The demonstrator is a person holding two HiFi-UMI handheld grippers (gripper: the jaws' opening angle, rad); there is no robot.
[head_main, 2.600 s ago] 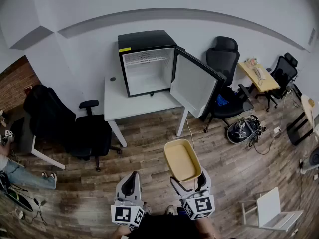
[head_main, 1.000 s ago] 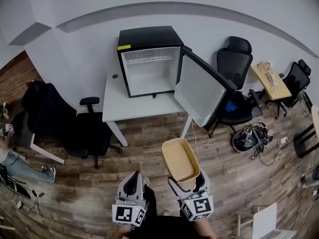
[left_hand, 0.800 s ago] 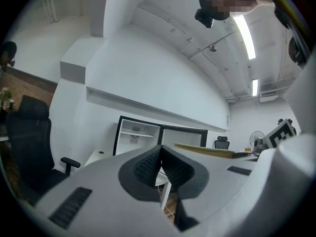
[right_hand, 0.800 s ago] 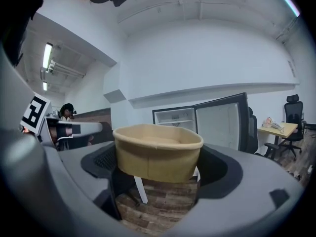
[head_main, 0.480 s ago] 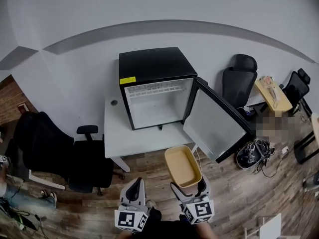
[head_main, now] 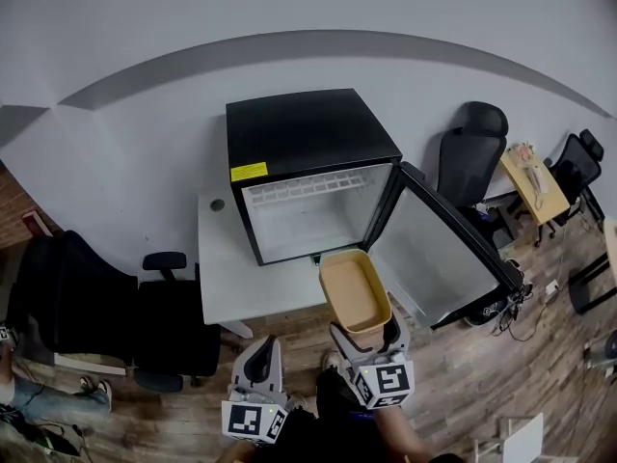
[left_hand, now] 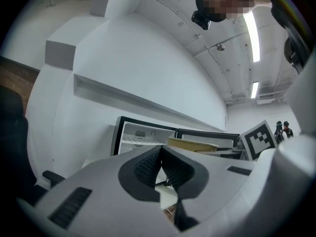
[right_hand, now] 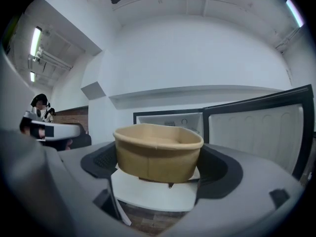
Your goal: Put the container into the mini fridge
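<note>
A tan paper container (head_main: 354, 292) (right_hand: 158, 149) is held in my right gripper (head_main: 364, 334) (right_hand: 159, 168), whose jaws are shut on its sides. It hovers over the front edge of the white table (head_main: 224, 278), just before the open black mini fridge (head_main: 307, 174) (right_hand: 170, 118). The fridge's white inside is bare, and its door (head_main: 441, 258) (right_hand: 259, 132) swings out to the right. My left gripper (head_main: 257, 360) (left_hand: 161, 164) is lower left, shut and holding nothing; the fridge (left_hand: 143, 135) shows beyond it.
Black office chairs stand left of the table (head_main: 116, 312) and behind the door (head_main: 470, 157). A small wooden desk (head_main: 532, 177) is far right. Cables lie on the wood floor (head_main: 511, 302) by the door.
I have moved closer to the fridge. The container, still held by my right gripper, now reaches over the table's front edge near the fridge opening. The left gripper stays shut.
</note>
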